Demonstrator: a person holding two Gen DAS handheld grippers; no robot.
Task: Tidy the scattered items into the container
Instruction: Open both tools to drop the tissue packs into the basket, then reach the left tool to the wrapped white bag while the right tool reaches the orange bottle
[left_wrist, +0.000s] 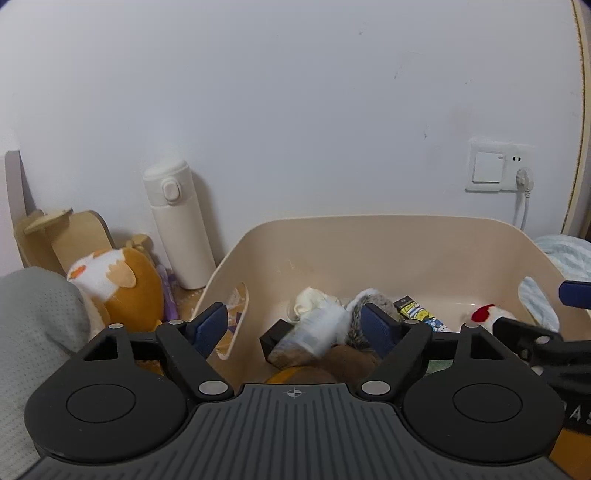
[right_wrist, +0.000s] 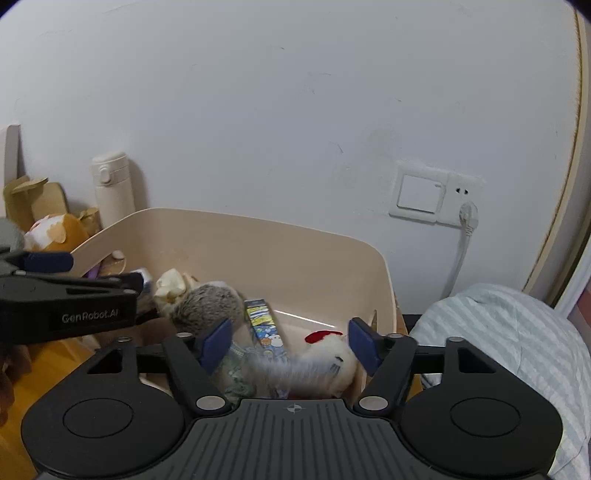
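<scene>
A beige plastic bin (left_wrist: 388, 236) (right_wrist: 258, 236) stands against the wall. It holds a grey hedgehog plush (right_wrist: 208, 301), a cream item (left_wrist: 310, 299), a cartoon box (right_wrist: 264, 325), a white plush with a red comb (right_wrist: 332, 350) and a black block (left_wrist: 277, 336). My left gripper (left_wrist: 295, 325) is open over the bin's left part; a clear cup (left_wrist: 314, 332), blurred, is between the fingers, not clamped. My right gripper (right_wrist: 291, 345) is open over the bin's right part, with a blurred whitish item (right_wrist: 291, 373) below it.
A white thermos (left_wrist: 181, 225) and an orange-white plush (left_wrist: 118, 291) stand left of the bin, with wooden pieces (left_wrist: 62, 236) behind. Grey cloth (left_wrist: 33, 325) lies at the far left. Striped bedding (right_wrist: 509, 350) is at the right. A wall socket with a plugged cable (right_wrist: 465, 221) is above.
</scene>
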